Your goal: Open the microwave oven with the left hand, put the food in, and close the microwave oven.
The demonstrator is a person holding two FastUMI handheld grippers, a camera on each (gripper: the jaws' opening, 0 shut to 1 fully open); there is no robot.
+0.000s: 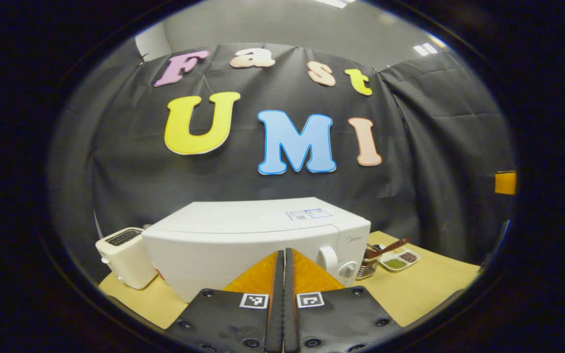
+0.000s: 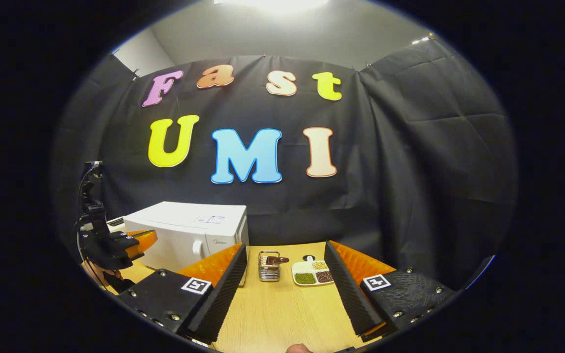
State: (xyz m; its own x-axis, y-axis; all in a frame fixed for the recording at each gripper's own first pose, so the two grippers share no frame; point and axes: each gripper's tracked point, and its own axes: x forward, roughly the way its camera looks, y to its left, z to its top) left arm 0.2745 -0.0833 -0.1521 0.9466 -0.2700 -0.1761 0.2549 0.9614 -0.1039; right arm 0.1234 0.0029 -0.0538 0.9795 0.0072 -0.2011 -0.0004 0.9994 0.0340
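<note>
Your left gripper [image 1: 284, 255] has its fingers pressed together on nothing, directly before the closed microwave oven [image 1: 258, 240], which sits on the table [image 1: 424, 289], long axis running left-right, door facing you. Your right gripper [image 2: 285, 264] is spread wide, empty, aimed at the divided dish [image 2: 313, 273] holding green and brown food, beside the wire basket [image 2: 269, 267].

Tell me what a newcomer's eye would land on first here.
The closed white microwave dominates the left gripper view, behind the shut left tongs, with a toaster to its left. In the right gripper view, the open right tongs frame a divided food dish and a wire holder on the wooden table.
</note>
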